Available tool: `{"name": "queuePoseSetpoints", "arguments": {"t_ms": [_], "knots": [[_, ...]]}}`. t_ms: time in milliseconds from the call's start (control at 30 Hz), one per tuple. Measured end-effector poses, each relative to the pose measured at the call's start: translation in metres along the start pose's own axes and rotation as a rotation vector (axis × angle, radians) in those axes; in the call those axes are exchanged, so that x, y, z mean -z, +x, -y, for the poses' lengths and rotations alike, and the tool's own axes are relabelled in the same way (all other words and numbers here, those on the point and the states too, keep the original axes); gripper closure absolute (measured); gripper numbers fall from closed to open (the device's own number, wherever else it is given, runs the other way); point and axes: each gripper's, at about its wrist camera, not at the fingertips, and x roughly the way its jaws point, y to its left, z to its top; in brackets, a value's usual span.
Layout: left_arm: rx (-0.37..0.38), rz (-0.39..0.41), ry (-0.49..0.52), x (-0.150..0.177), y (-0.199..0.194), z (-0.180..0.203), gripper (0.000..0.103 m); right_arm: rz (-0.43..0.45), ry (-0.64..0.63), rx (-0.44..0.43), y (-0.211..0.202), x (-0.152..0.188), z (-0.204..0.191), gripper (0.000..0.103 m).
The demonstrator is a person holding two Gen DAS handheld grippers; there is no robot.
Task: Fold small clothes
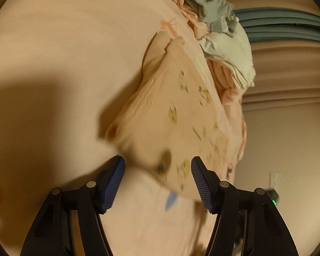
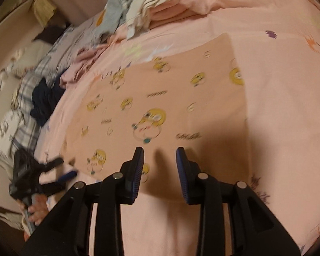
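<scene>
A small peach garment [image 2: 160,111] printed with yellow cartoon figures lies spread flat on the pink bed sheet [image 2: 277,128]. My right gripper [image 2: 160,155] is open and empty, just over the garment's near edge. In the left wrist view the same garment [image 1: 170,111] lies ahead, its near corner blurred between the pads of my open left gripper [image 1: 157,166]; touching or apart, I cannot tell. The left gripper also shows in the right wrist view [image 2: 59,168], open, at the garment's left corner.
A pile of folded and loose clothes [image 2: 151,2] lies at the far side of the bed, also in the left wrist view [image 1: 224,42]. A dark garment [image 2: 44,102] and a plaid cloth [image 2: 27,98] lie at the left edge. A wall socket [image 1: 275,179] is at the right.
</scene>
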Motion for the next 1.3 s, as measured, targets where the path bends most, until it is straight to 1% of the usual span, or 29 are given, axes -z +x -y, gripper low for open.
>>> {"name": "queuePoseSetpoints", "arguments": {"t_ms": [33, 67, 133, 167, 200, 233, 267, 300, 333, 367, 433, 500, 533, 600, 633, 667, 733, 767, 800, 867, 900, 967, 1033, 1067, 1100, 1133, 1167, 1200, 1300], "knots": [[0.015, 0.024, -0.006, -0.003, 0.004, 0.004, 0.04, -0.001, 0.005, -0.012, 0.001, 0.0, -0.002, 0.071], [0.027, 0.05, 0.019, -0.007, 0.008, 0.01, 0.04, -0.002, 0.008, -0.024, 0.001, 0.0, -0.003, 0.071], [0.007, 0.058, 0.087, -0.015, 0.014, 0.016, 0.042, -0.002, 0.012, -0.038, 0.005, -0.002, -0.004, 0.071], [-0.032, 0.073, 0.117, -0.017, 0.022, 0.021, 0.055, 0.003, 0.012, -0.026, 0.006, -0.003, -0.006, 0.071], [-0.069, 0.086, 0.111, -0.018, 0.025, 0.02, 0.072, 0.01, 0.008, -0.016, 0.008, -0.005, -0.008, 0.071], [-0.1, 0.103, 0.103, -0.019, 0.027, 0.021, 0.075, 0.015, 0.002, -0.016, 0.009, -0.004, -0.009, 0.071], [-0.104, 0.122, 0.112, -0.019, 0.028, 0.021, 0.08, 0.023, -0.008, -0.038, 0.012, -0.005, -0.012, 0.078], [-0.114, 0.133, 0.119, -0.018, 0.028, 0.02, 0.083, 0.019, -0.012, -0.084, 0.018, -0.006, -0.013, 0.091], [-0.128, 0.14, 0.131, -0.017, 0.029, 0.022, 0.084, 0.002, -0.012, -0.106, 0.022, -0.004, -0.014, 0.096], [-0.14, 0.153, 0.149, -0.015, 0.029, 0.026, 0.086, -0.038, -0.012, -0.114, 0.036, -0.003, -0.014, 0.096], [-0.172, 0.169, 0.206, -0.011, 0.029, 0.038, 0.089, -0.113, -0.013, -0.01, 0.064, 0.002, -0.01, 0.103], [-0.201, 0.19, 0.306, -0.007, 0.029, 0.056, 0.09, -0.053, -0.006, -0.085, 0.066, 0.005, -0.002, 0.103], [-0.199, 0.192, 0.345, -0.006, 0.032, 0.064, 0.09, -0.055, 0.038, -0.126, 0.065, 0.005, 0.006, 0.103], [-0.136, 0.18, 0.386, -0.005, 0.035, 0.078, 0.09, -0.067, 0.153, -0.209, 0.059, 0.007, 0.025, 0.103], [-0.101, 0.171, 0.398, -0.004, 0.038, 0.085, 0.09, -0.068, 0.181, -0.232, 0.055, 0.008, 0.032, 0.103], [-0.07, 0.158, 0.418, -0.003, 0.042, 0.095, 0.09, -0.064, 0.187, -0.228, 0.049, 0.009, 0.036, 0.103], [-0.044, 0.133, 0.477, 0.004, 0.055, 0.116, 0.09, -0.024, 0.154, -0.168, 0.027, 0.012, 0.039, 0.103], [-0.053, 0.113, 0.538, 0.015, 0.066, 0.13, 0.09, -0.001, 0.134, -0.145, 0.018, 0.012, 0.04, 0.102], [-0.061, 0.099, 0.578, 0.025, 0.072, 0.138, 0.09, 0.034, 0.103, -0.103, 0.001, 0.012, 0.04, 0.094], [-0.048, 0.001, 0.655, 0.049, 0.092, 0.146, 0.09, 0.085, 0.069, -0.017, -0.02, 0.01, 0.042, 0.094], [-0.027, -0.041, 0.661, 0.057, 0.096, 0.145, 0.09, 0.104, 0.061, 0.022, -0.029, 0.008, 0.046, 0.094], [-0.015, -0.077, 0.686, 0.074, 0.1, 0.145, 0.09, 0.109, 0.069, 0.038, -0.036, 0.004, 0.055, 0.093], [-0.061, -0.101, 0.734, 0.086, 0.103, 0.149, 0.09, 0.089, 0.104, 0.027, -0.035, -0.003, 0.07, 0.091], [-0.081, -0.128, 0.75, 0.088, 0.103, 0.15, 0.09, 0.079, 0.125, 0.02, -0.033, -0.006, 0.072, 0.085], [-0.091, -0.153, 0.759, 0.09, 0.101, 0.151, 0.09, 0.072, 0.141, 0.005, -0.031, -0.008, 0.077, 0.076], [-0.091, -0.173, 0.763, 0.091, 0.096, 0.15, 0.09, 0.062, 0.149, -0.048, -0.029, -0.008, 0.079, 0.072], [-0.095, -0.168, 0.764, 0.091, 0.087, 0.149, 0.088, 0.056, 0.151, -0.099, -0.027, -0.009, 0.079, 0.062], [-0.107, -0.152, 0.766, 0.093, 0.078, 0.147, 0.083, 0.047, 0.162, -0.168, -0.021, -0.014, 0.079, 0.058], [-0.133, -0.091, 0.805, 0.096, 0.05, 0.142, 0.071, 0.028, 0.197, -0.292, -0.007, -0.028, 0.074, 0.055]]}}
